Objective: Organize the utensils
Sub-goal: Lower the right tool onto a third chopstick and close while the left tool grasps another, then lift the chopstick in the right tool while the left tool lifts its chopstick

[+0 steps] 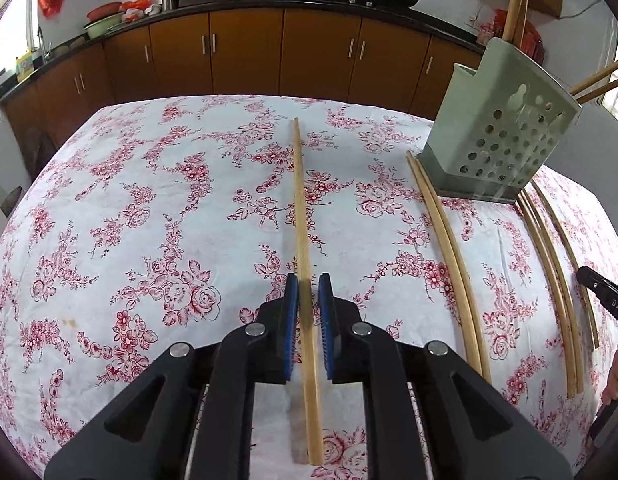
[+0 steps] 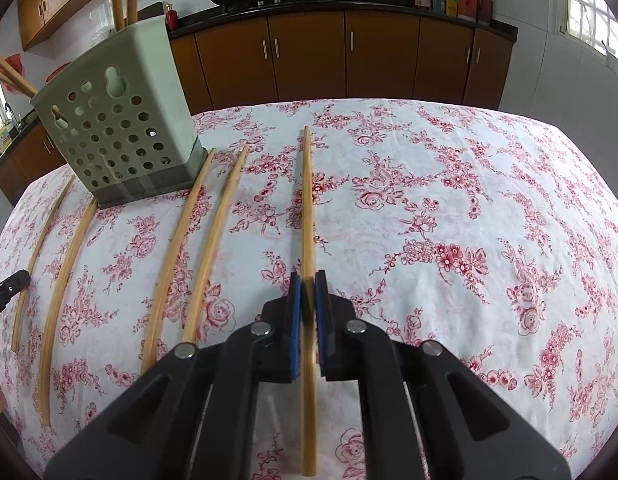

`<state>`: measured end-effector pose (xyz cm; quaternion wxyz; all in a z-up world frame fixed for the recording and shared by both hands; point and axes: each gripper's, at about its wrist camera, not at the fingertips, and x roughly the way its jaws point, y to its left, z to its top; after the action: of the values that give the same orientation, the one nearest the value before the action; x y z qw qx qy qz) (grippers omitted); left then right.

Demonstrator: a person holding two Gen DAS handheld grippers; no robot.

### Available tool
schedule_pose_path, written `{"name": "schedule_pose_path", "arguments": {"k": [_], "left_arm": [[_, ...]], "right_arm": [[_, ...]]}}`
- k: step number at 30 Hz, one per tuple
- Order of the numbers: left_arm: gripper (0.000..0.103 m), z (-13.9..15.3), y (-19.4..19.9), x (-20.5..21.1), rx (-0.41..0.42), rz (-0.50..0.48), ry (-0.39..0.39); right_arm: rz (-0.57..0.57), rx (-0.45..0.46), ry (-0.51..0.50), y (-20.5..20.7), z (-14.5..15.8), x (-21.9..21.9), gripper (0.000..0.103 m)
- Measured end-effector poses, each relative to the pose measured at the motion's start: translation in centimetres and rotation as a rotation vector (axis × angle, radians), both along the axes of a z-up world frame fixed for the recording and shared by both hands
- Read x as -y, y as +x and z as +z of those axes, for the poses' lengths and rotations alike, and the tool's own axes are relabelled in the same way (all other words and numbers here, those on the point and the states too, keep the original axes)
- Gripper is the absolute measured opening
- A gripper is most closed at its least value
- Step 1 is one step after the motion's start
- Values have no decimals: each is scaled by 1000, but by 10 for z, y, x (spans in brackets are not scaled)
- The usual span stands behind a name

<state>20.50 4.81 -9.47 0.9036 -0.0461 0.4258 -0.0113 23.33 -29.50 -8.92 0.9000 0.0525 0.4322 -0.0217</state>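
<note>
**A:** Nearest us, the left gripper (image 1: 308, 294) has a bamboo chopstick (image 1: 303, 216) running between its blue pads (image 1: 293, 312). There's a sliver of daylight either side, so I'd call the jaws narrow around it rather than biting.

**B:** And the right gripper (image 2: 308, 292)? Its pads (image 2: 295, 312) look tighter on its own chopstick (image 2: 307, 208).

**A:** They seem to press the wood, with the stick blurred just there; I'd say it's clamped. Both sticks point to twelve o'clock across the floral tablecloth (image 1: 149, 240).

**B:** How will they handle?

**A:** Light, stiff and smooth, I'd judge. Thin round wood rolls easily and can pivot in a grip taken near one end. Both claws sit toward the thicker butt end, so the long tip may droop or swing. Holding nearer the middle would steady it.

**B:** Further out?

**A:** From the left camera, a pair of chopsticks (image 1: 449, 248) lies at two o'clock, more beyond at three. From the right camera, loose sticks (image 2: 197, 248) fan out at ten o'clock.

**B:** And the holder?

**A:** The pale green perforated chopstick holder (image 2: 121, 128) stands farthest, at eleven o'clock from the right gripper, with a few sticks already upright inside. Its mouth looks narrow, so tips should go in first.
</note>
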Motion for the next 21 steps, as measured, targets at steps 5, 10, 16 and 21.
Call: {"name": "schedule_pose_path", "arguments": {"k": [5, 10, 16, 21], "left_arm": [[13, 0, 0, 0, 0, 0, -1], [13, 1, 1, 0, -1, 0, -4], [13, 2, -6, 3, -9, -27, 31], [13, 2, -21, 5, -11, -40, 35]], "right_arm": [[0, 0, 2, 0, 0, 0, 8], [0, 0, 1, 0, 0, -1, 8], [14, -3, -32, -10, 0, -3, 8], [22, -6, -35, -27, 0, -4, 8]]}}
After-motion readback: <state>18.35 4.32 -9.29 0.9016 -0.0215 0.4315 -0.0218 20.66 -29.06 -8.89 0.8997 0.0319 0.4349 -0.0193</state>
